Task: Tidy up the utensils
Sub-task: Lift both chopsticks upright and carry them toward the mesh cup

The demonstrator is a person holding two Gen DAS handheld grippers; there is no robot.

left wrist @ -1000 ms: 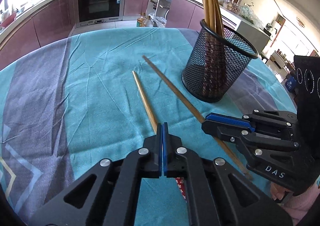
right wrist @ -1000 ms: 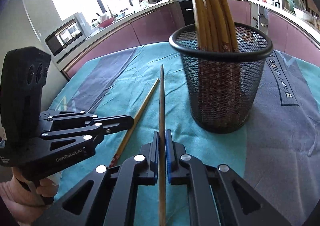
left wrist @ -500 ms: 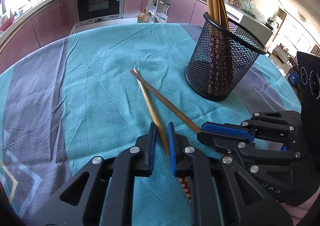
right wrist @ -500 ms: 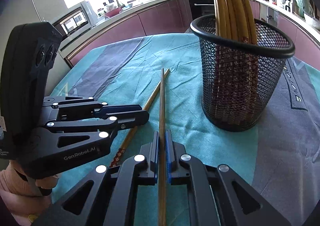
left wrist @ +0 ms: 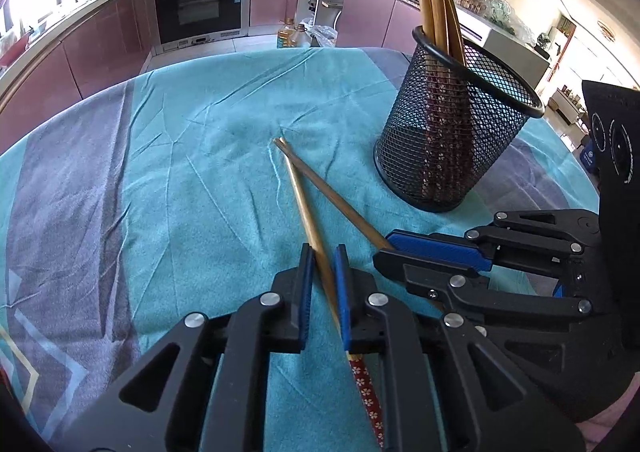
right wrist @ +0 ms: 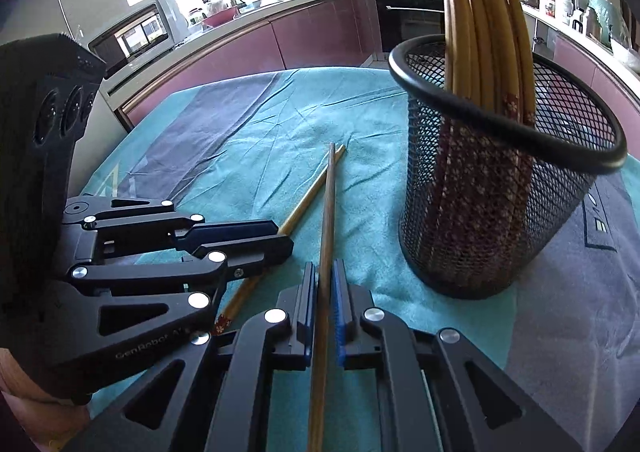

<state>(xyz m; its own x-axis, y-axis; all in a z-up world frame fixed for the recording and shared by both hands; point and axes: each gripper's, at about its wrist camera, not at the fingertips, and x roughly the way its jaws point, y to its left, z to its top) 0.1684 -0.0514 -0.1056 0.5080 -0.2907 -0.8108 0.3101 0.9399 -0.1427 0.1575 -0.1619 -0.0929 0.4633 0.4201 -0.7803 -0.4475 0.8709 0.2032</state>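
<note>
1. We see two slim wooden chopsticks lying on a worktop draped in a creased teal terry cloth (left wrist: 208,179) with broad grey-violet bands.
2. The left gripper (left wrist: 323,256), matte black plastic with ribbed blue pads and bright round rivets, has its jaws nearly together around the paler chopstick (left wrist: 306,207); a narrow gap shows on one side, so we cannot tell whether the pads press on it.
3. That stick's handle end (left wrist: 366,388), seen in the left wrist view, is wrapped in a red band printed with small white flowers.
4. The right gripper (right wrist: 323,272) has its jaws drawn in close on the darker chopstick (right wrist: 330,195), which runs straight out between the blue pads.
5. The two sticks' thin tips meet in a narrow V on the cloth, in front of both grippers.
6. Just beside them, to the right, stands a round black wire-mesh holder (right wrist: 500,187), tapered toward its base and edged with a smooth solid rim.
7. Inside it, a bundle of golden chopsticks (right wrist: 480,11) stands upright, red patterned ends down and showing through the mesh.
8. Behind the worktop curve glossy mauve kitchen cabinets (left wrist: 100,47) and a dark built-in oven (left wrist: 198,7).
</note>
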